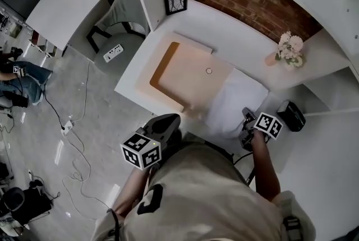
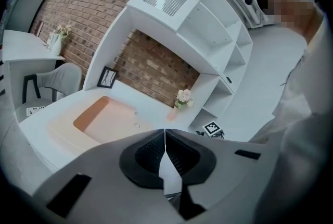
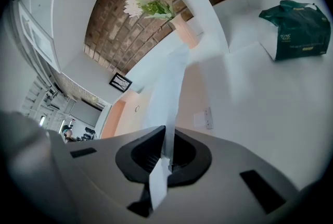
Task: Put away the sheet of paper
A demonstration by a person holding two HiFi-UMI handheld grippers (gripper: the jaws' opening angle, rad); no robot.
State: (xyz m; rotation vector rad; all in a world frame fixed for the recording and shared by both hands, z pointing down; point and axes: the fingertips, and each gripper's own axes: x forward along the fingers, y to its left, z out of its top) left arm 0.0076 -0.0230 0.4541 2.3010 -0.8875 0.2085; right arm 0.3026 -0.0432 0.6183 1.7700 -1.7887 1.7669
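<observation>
The white sheet of paper (image 1: 238, 97) lies on the white desk (image 1: 224, 38), to the right of a peach-coloured shallow tray (image 1: 193, 74). My right gripper (image 1: 247, 122) is at the sheet's near right corner. In the right gripper view, the right gripper (image 3: 166, 139) is shut on the sheet's edge, and the paper (image 3: 174, 92) runs up and away from the jaws. My left gripper (image 1: 166, 124) hovers at the desk's front edge, left of the sheet. The left gripper (image 2: 165, 137) is shut, with its jaws meeting at the tips and nothing seen held.
A small picture frame (image 1: 175, 3) and a vase of flowers (image 1: 286, 49) stand at the back of the desk. A dark green bag (image 1: 290, 115) sits to the right. White shelves (image 2: 208, 35) rise above. A grey chair (image 1: 120, 21) stands at left.
</observation>
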